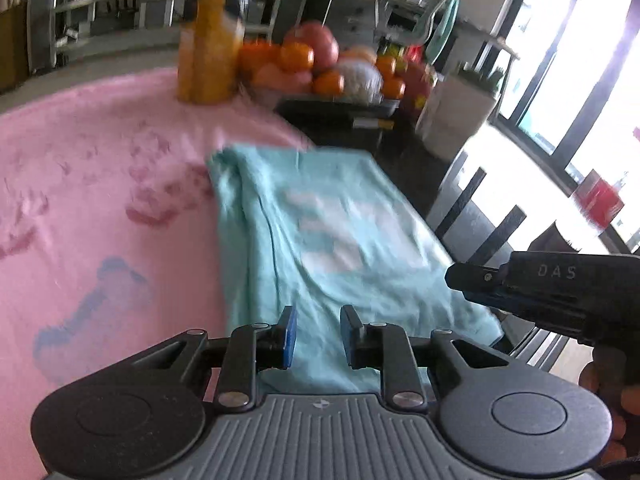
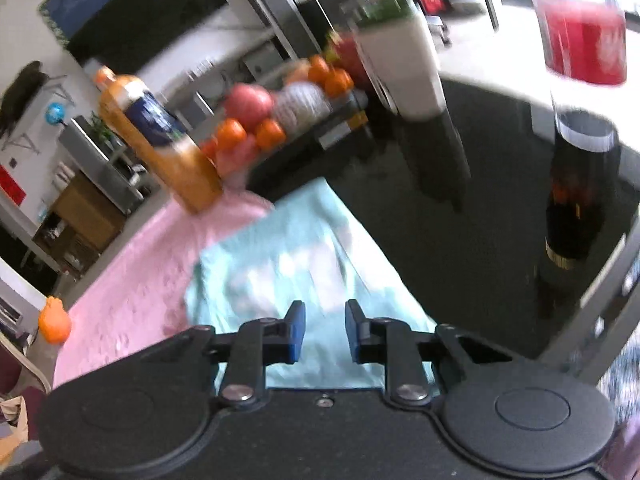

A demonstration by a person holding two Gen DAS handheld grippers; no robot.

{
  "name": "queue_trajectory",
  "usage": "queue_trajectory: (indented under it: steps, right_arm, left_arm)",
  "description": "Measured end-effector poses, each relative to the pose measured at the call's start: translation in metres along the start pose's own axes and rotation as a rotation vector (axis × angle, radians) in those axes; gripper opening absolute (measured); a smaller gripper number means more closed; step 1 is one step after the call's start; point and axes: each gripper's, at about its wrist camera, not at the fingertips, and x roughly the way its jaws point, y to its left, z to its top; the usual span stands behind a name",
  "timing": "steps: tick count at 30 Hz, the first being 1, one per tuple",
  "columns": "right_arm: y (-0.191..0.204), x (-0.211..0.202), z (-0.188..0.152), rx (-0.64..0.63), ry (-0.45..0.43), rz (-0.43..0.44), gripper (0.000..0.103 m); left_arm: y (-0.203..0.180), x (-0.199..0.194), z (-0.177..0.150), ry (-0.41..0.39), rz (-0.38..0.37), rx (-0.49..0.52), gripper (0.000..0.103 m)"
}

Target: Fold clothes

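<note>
Left gripper at 6 o'clock, blue pads apart, nothing between, above near hem of light blue T-shirt. Right gripper likewise parted, empty, over same shirt. Shirt lies folded lengthwise on pink cloth, running toward 12. Beyond, at 11, orange juice bottle; at 12–1, fruit pile; at 2, white planter.

The folded garment lies on the table, at its right edge. A bottle stands at eleven o'clock behind it, fruit at twelve.
</note>
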Motion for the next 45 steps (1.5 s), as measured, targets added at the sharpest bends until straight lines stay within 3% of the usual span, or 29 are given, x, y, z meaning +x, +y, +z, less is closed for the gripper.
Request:
queue_trajectory:
  steps: [3, 4, 8, 10, 13, 15, 17, 19, 21, 24, 34, 38, 45]
  right_arm:
    - [-0.019, 0.019, -0.002, 0.077, 0.095, -0.033, 0.021]
    - [-0.027, 0.023, -0.003, 0.111, 0.126, -0.042, 0.01]
    - [-0.045, 0.01, -0.01, 0.212, 0.106, -0.081, 0.002]
    - [-0.042, -0.003, -0.017, 0.244, 0.061, -0.061, 0.01]
    - [-0.03, -0.029, -0.027, 0.267, -0.013, 0.016, 0.013]
    - [-0.014, -0.047, -0.027, 0.265, -0.021, 0.055, 0.015]
    - [0.005, -0.066, -0.025, 0.24, -0.023, 0.08, 0.025]
    - [0.031, -0.09, -0.021, 0.164, -0.04, 0.078, 0.05]
    - [0.054, -0.113, -0.018, 0.089, -0.058, 0.065, 0.062]
    - [0.077, -0.143, -0.021, -0.004, -0.057, 0.037, 0.071]
    - [0.111, -0.213, -0.041, -0.172, -0.009, 0.003, 0.1]
    - [0.112, -0.233, -0.042, -0.221, -0.029, -0.027, 0.102]
    - [0.096, -0.233, -0.039, -0.243, -0.003, -0.096, 0.103]
  left_arm:
    - [0.005, 0.006, -0.008, 0.02, 0.026, -0.031, 0.021]
    - [0.008, 0.005, -0.009, 0.025, 0.032, -0.033, 0.021]
    - [0.012, -0.012, -0.008, 0.082, 0.063, -0.039, 0.016]
    - [0.01, -0.027, -0.006, 0.082, 0.085, -0.033, 0.017]
    - [0.003, -0.057, -0.003, 0.066, 0.114, -0.009, 0.026]
    - [-0.001, -0.08, 0.0, 0.039, 0.115, 0.006, 0.038]
    - [-0.006, -0.105, 0.002, 0.009, 0.13, 0.028, 0.044]
    - [-0.011, -0.126, 0.003, -0.013, 0.15, 0.046, 0.048]
    - [-0.012, -0.144, 0.003, -0.021, 0.157, 0.051, 0.055]
    - [-0.012, -0.167, 0.0, -0.024, 0.148, 0.048, 0.067]
    - [-0.023, -0.215, -0.019, -0.019, 0.106, 0.069, 0.087]
    - [-0.03, -0.227, -0.023, -0.035, 0.087, 0.071, 0.094]
    - [-0.038, -0.22, -0.029, -0.024, 0.129, 0.086, 0.095]
